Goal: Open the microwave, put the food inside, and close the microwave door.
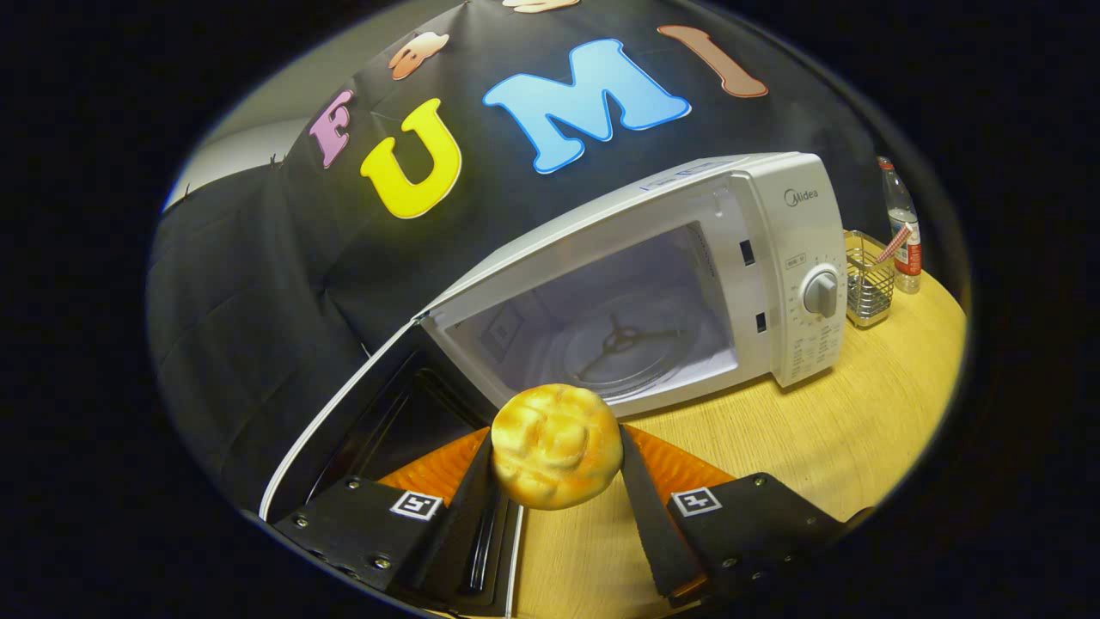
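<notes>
Gripper view: taking the microwave (653, 284) as my landmark, its door (344, 430) hangs swung wide open off its left side, and the cavity with its glass turntable (623, 344) faces me, bare. Just in front of that opening, a little to its left half, I carry the bun (557, 445), clamped in my gripper (557, 464), one finger pressing on each flank. I judge the bun light and soft, with a crust that would dent, so the hold belongs across its widest middle, as I have it, and no firmer than needed. It sits raised off the worktop (825, 447). To the microwave's right stand a wire basket (868, 279) and, beyond it, a bottle (901, 223), well apart from my load.
</notes>
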The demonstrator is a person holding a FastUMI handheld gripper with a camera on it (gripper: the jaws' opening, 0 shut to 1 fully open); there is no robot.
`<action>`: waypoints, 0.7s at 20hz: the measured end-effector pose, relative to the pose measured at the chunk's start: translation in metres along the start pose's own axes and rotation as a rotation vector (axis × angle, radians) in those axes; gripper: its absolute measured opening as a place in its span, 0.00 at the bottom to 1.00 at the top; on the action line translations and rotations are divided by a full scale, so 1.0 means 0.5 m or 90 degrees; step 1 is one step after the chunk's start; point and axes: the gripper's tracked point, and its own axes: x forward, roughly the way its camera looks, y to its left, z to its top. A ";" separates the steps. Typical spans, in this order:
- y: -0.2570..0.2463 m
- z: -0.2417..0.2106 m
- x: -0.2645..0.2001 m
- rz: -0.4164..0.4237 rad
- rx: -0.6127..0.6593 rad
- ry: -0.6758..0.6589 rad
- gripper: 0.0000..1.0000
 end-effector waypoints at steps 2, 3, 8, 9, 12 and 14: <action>-0.010 0.009 0.032 -0.005 0.011 -0.011 0.82; -0.014 0.014 0.048 -0.008 0.016 -0.017 0.82; -0.019 0.035 0.106 -0.021 0.033 -0.051 0.82; -0.024 0.038 0.120 -0.024 0.036 -0.056 0.82; -0.068 0.050 0.169 -0.031 0.054 -0.072 0.82; -0.085 0.050 0.196 -0.038 0.067 -0.075 0.83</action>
